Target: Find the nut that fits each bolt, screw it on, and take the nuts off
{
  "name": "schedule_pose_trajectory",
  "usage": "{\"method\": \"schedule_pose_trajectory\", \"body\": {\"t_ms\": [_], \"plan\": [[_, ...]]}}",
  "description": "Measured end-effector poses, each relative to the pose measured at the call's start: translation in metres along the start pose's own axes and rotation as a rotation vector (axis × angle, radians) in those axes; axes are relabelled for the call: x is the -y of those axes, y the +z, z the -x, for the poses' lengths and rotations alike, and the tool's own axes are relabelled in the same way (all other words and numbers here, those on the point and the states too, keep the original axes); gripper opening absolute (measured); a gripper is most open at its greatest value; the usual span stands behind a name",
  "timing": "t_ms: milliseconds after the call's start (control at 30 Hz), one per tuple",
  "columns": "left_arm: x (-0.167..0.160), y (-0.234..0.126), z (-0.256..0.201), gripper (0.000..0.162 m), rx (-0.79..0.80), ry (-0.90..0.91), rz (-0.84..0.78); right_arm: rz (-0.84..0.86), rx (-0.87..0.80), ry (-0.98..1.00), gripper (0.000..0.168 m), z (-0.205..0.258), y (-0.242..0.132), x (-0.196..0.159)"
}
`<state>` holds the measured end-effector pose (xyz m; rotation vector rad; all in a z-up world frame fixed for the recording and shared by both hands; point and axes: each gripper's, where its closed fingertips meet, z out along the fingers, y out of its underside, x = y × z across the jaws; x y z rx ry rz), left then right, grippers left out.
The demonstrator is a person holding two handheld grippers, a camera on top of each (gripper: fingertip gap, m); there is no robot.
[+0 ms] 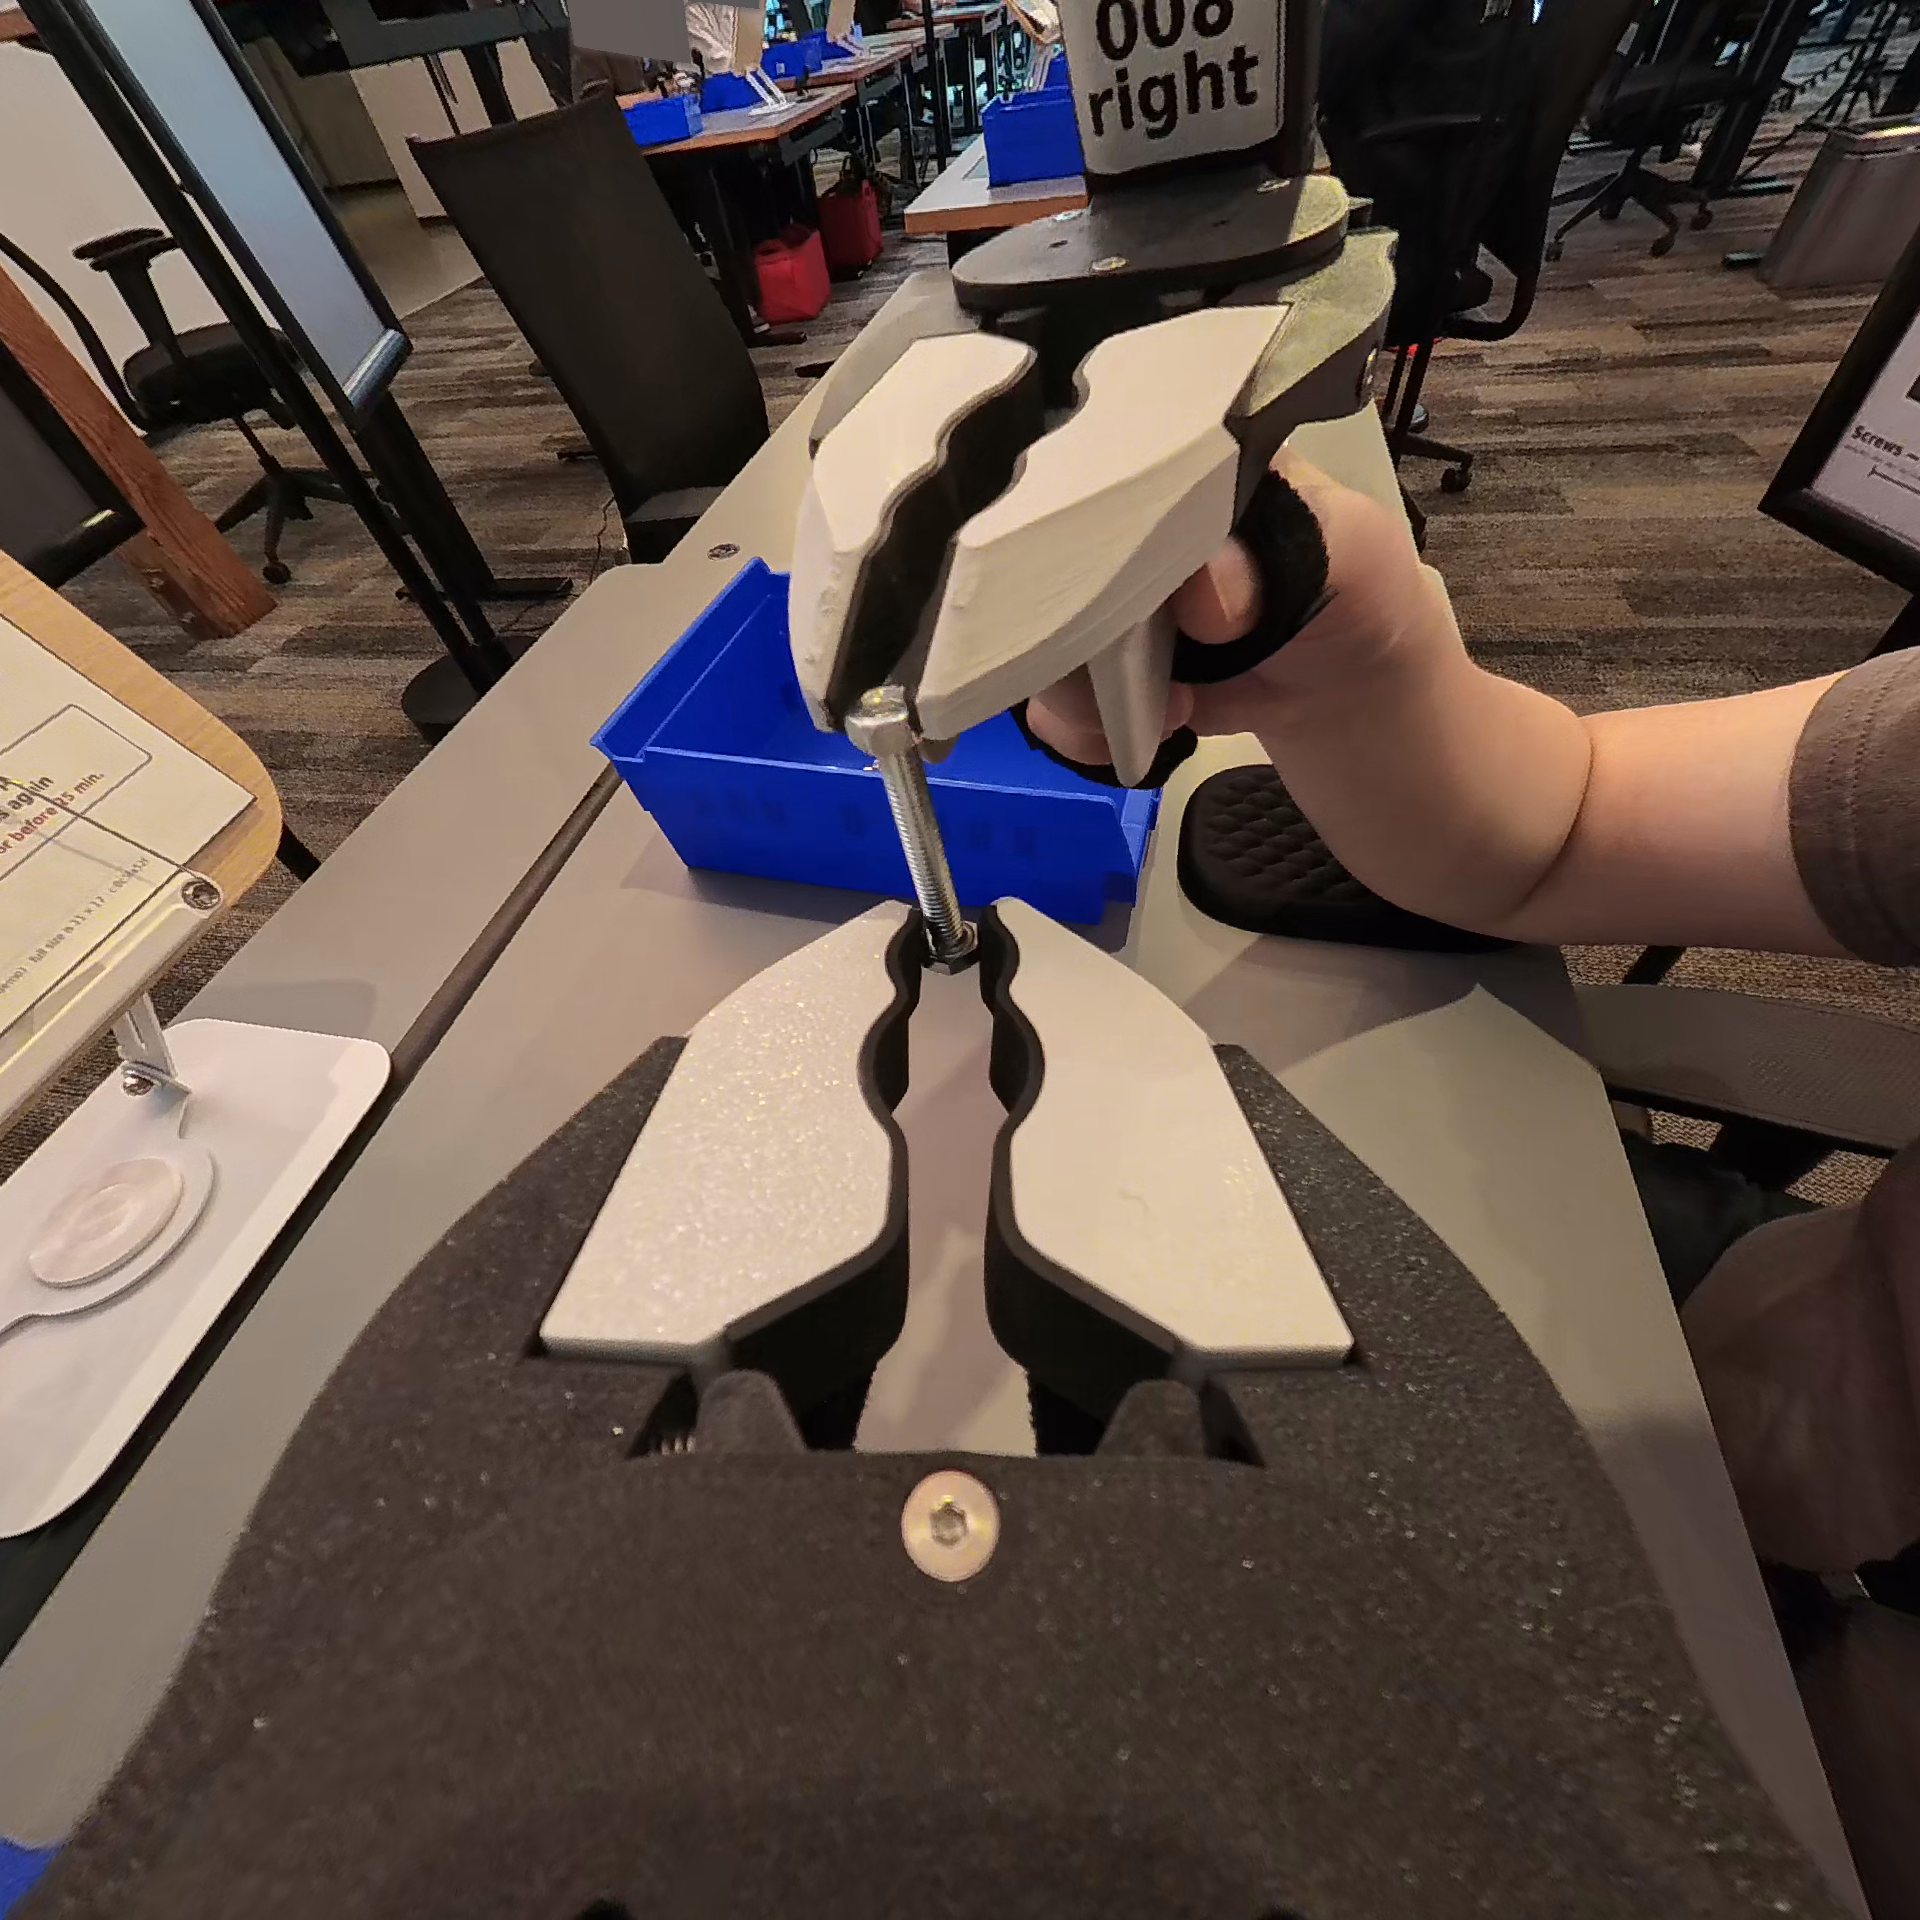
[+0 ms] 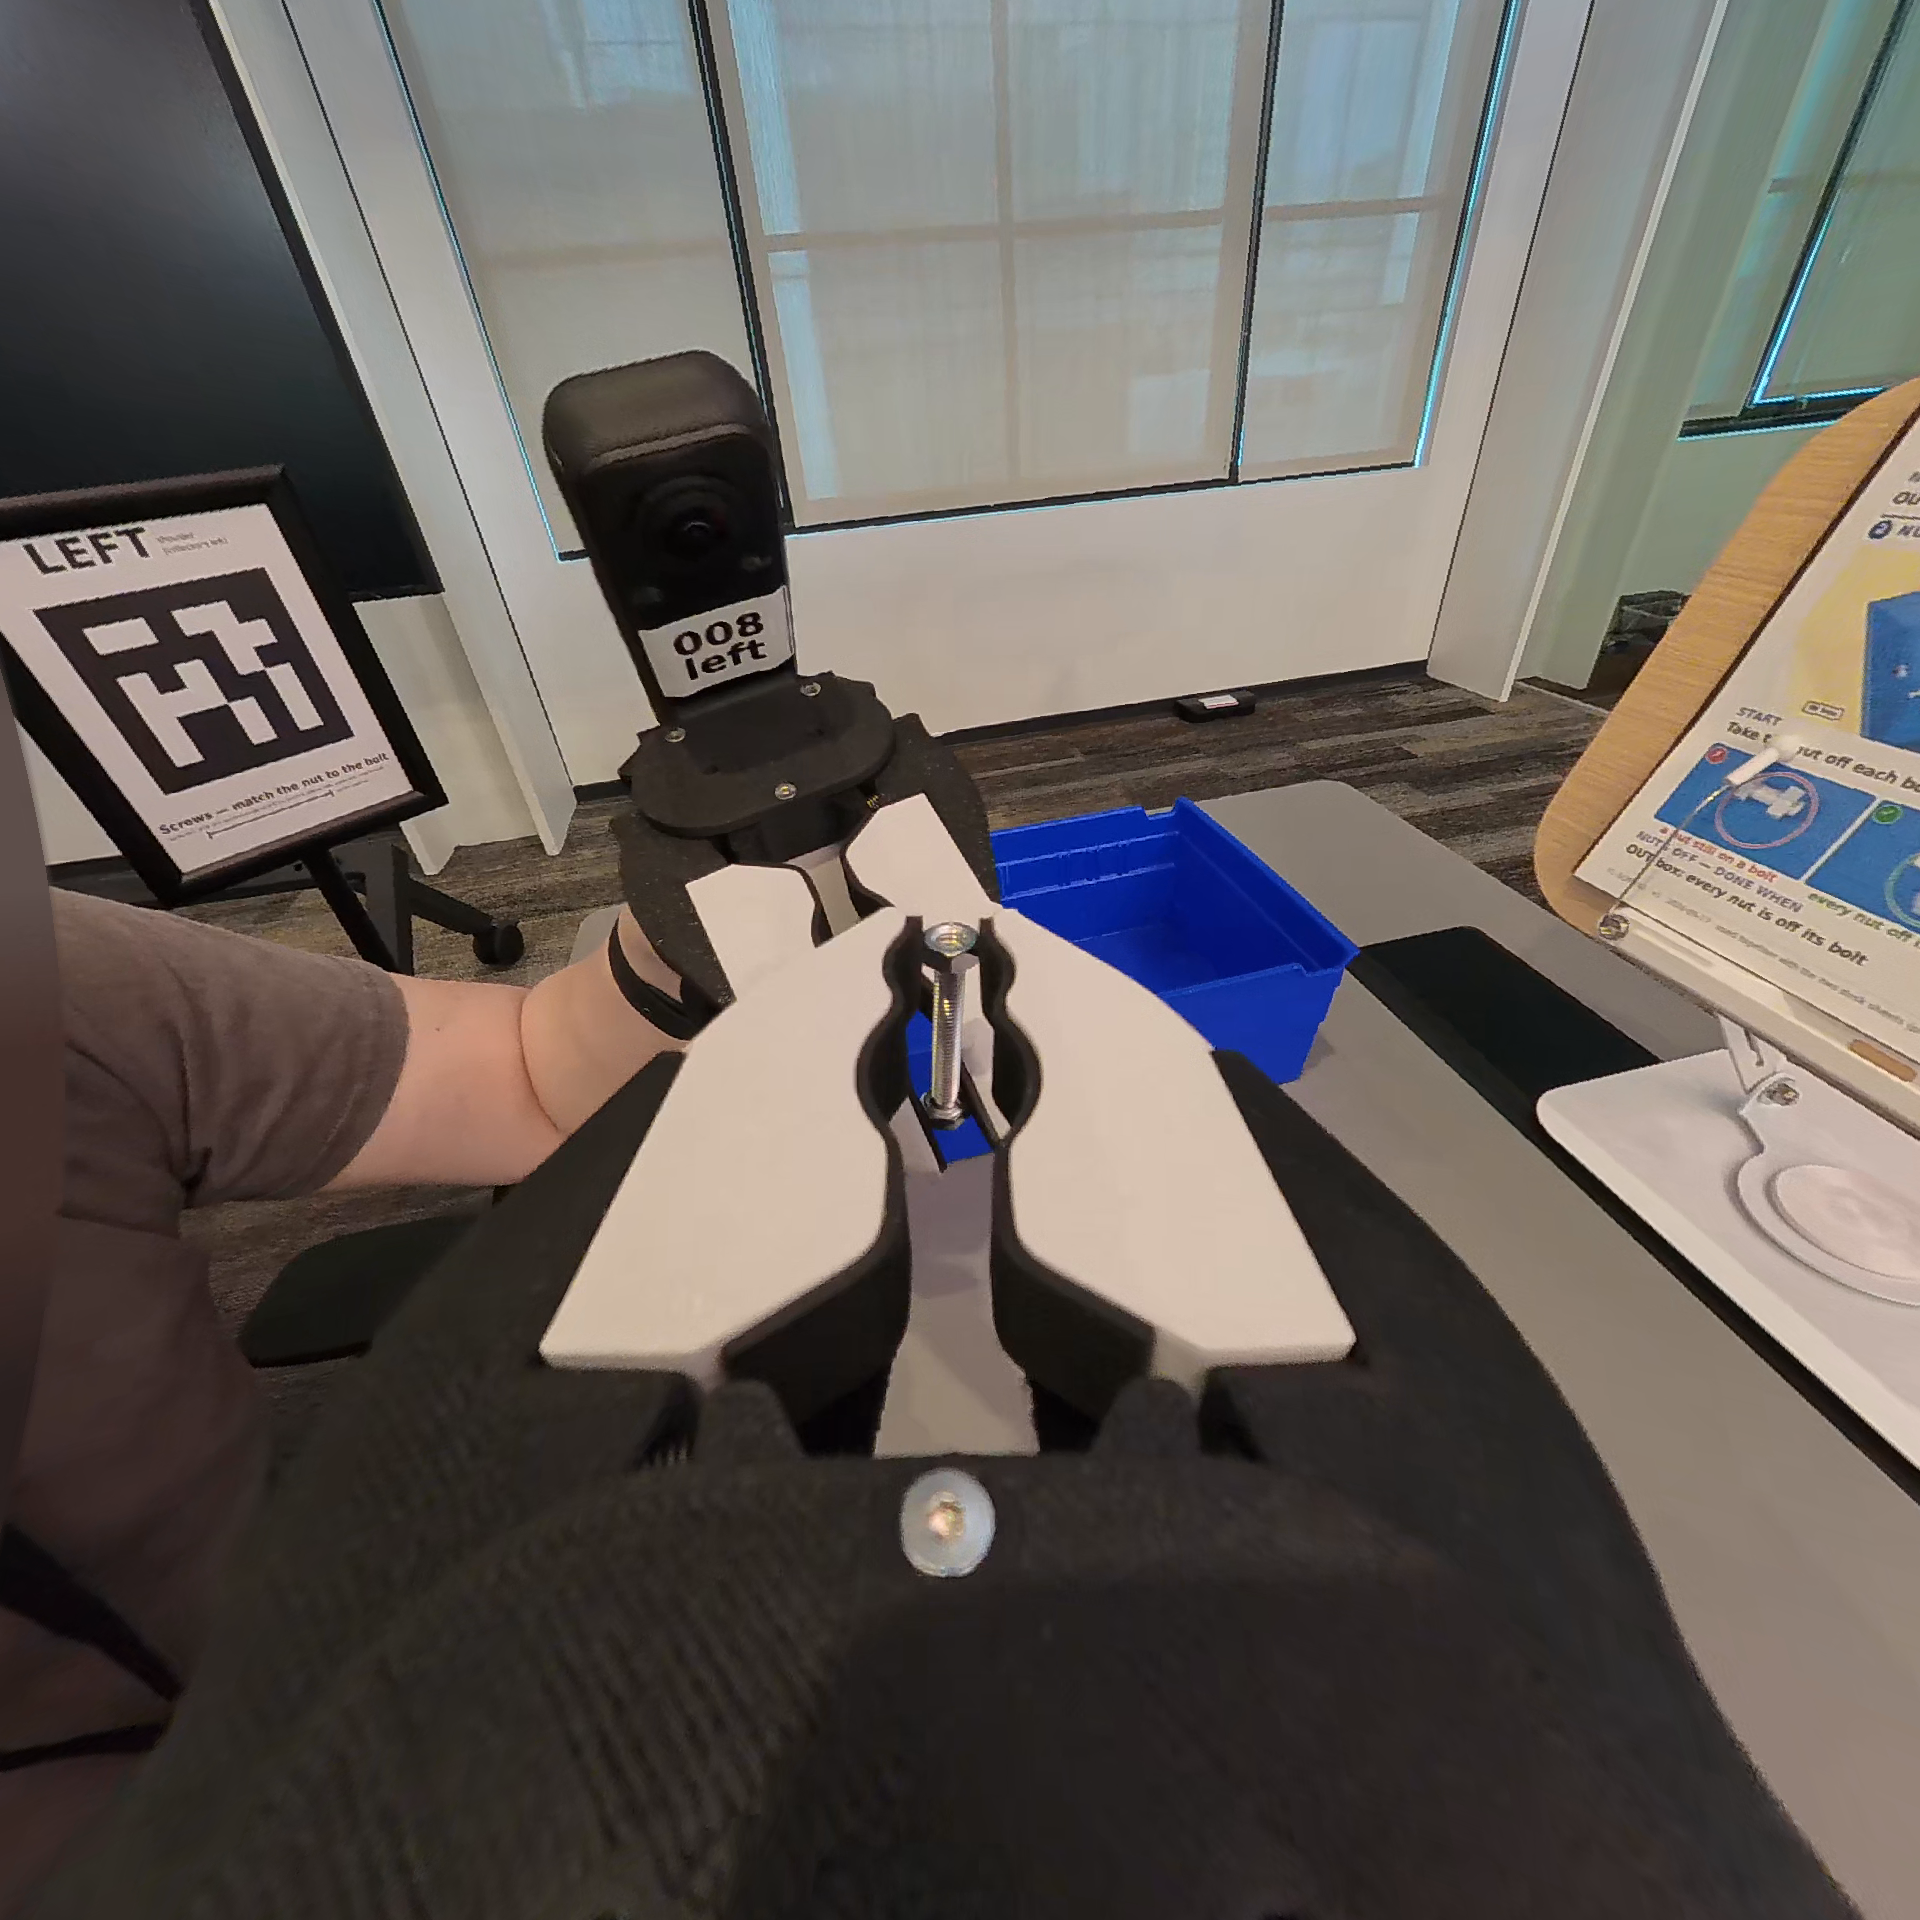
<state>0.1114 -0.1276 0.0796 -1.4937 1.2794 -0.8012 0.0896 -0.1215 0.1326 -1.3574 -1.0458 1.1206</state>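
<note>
A long silver bolt (image 1: 920, 831) hangs in the air between my two grippers, above the grey table (image 1: 499, 935). My right gripper (image 1: 883, 707) comes down from above and is shut on the bolt's hex head. My left gripper (image 1: 951, 935) is shut on a small nut (image 1: 951, 948) at the bolt's lower threaded end. In the right wrist view my right gripper (image 2: 951, 935) grips the bolt head, and the bolt shaft (image 2: 943, 1029) runs away from it to the nut (image 2: 943, 1117). The left gripper's tips (image 2: 948, 1127) are mostly hidden there.
A blue bin (image 1: 727, 769) stands on the table just behind the bolt; its inside looks empty in the right wrist view (image 2: 1195, 935). A black pad (image 1: 1278, 862) lies beside it. An instruction board on a white stand (image 2: 1766, 831) stands to one side. A framed marker sign (image 2: 197, 686) and office chairs stand off the table. Across from one pair of fingers to the other is roughly 5 cm.
</note>
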Motion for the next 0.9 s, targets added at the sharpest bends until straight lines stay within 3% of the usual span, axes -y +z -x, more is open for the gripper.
{"method": "schedule_pose_trajectory", "body": {"t_ms": [367,733,900], "plan": [[0.002,0.0,-0.003,0.01,-0.013,0.003,-0.009,0.0,0.0,-0.033,0.014,0.002,-0.001,0.001],[0.014,-0.008,-0.004,0.01,-0.002,0.05,-0.072,-0.115,0.13,-0.059,0.032,0.016,-0.015,0.022],[0.018,-0.011,-0.005,0.01,0.006,0.072,-0.093,-0.078,0.131,-0.127,0.036,0.021,-0.006,0.014]]}}
